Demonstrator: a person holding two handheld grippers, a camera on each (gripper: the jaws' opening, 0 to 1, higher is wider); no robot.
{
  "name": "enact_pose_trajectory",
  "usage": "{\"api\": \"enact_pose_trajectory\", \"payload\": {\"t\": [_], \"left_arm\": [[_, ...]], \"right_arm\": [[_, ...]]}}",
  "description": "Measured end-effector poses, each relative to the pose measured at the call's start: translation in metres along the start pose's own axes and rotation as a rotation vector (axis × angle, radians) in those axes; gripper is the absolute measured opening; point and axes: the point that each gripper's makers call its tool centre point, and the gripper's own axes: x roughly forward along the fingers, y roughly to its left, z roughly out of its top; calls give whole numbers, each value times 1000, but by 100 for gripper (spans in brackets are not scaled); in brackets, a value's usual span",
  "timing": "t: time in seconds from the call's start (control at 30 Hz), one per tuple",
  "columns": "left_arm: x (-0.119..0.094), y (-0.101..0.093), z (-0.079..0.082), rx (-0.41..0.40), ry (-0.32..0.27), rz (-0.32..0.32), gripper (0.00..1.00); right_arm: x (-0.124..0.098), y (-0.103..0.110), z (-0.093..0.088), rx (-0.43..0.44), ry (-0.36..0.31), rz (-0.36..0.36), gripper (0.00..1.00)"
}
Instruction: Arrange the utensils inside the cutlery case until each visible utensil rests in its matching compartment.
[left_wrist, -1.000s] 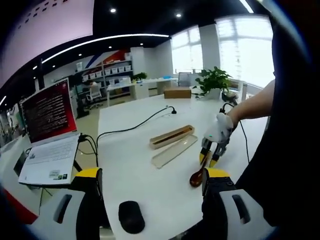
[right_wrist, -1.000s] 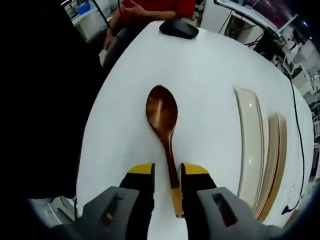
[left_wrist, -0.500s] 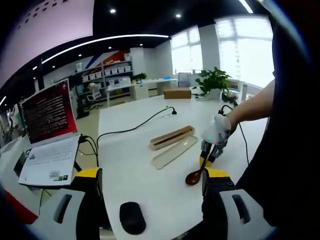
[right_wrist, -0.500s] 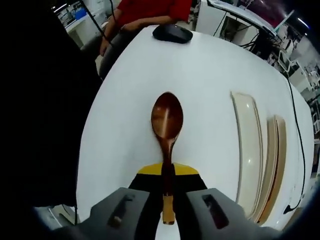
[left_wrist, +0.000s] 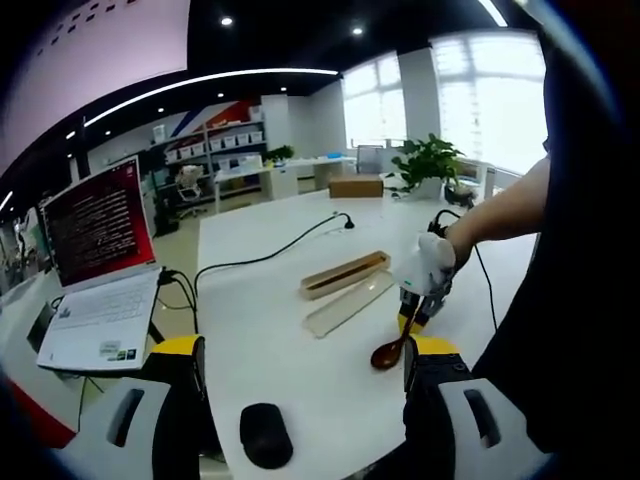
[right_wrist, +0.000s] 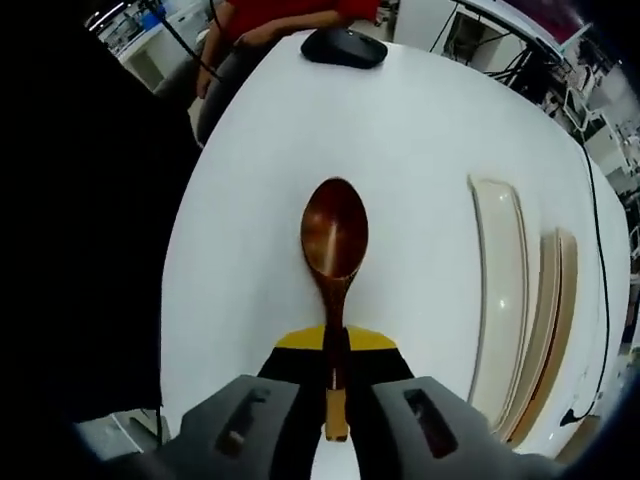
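- Left gripper view: the left gripper (left_wrist: 305, 372) has its fingers spread open, gripping nothing, above a black mouse (left_wrist: 265, 435); a laptop (left_wrist: 95, 270) and a potted plant (left_wrist: 427, 160) stand on the white bench (left_wrist: 260, 330)
- Right gripper view: the right gripper (right_wrist: 335, 345) has its fingers closed on the handle of the glossy brown wooden spoon (right_wrist: 334, 255), bowl pointing forward above the bench
- The wooden cutlery case (right_wrist: 553, 330) lies beside its pale lid (right_wrist: 500, 295), right of the spoon
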Motion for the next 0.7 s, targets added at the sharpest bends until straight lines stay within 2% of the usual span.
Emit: {"api": "enact_pose_trajectory", "payload": {"t": [0.37,0.7], "left_arm": [[-3,2,0,4,-2,3,84],[-7,3,-1,5,-8,10,84]], "right_arm": [[0,2,0,-62,103,-11,1],[-1,1,-1,-66,126,-32,2]]}}
